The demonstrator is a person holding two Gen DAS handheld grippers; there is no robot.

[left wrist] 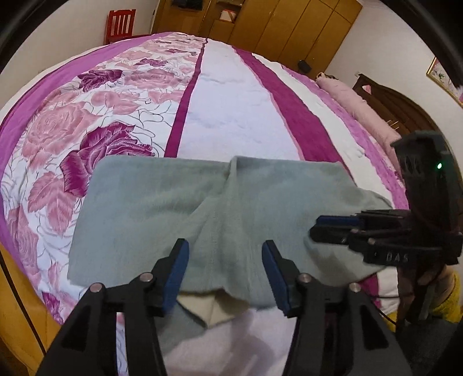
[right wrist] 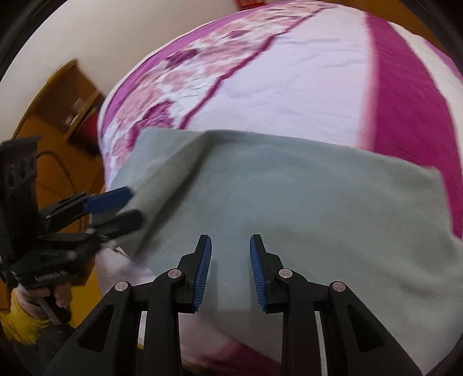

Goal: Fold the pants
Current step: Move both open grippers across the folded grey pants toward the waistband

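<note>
Both tongs, left tongs and right tongs, stand released over the grey-green pants, which lie on the bed already folded into a compact rectangle, leaving probably only final smoothing.

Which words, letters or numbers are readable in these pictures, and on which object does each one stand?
"DAS": raised letters on the right gripper body, left wrist view; more may be hidden.
Raised text on the left gripper body, right wrist view: too blurred to read.
Pants, bedspread, wardrobe: no text.
</note>
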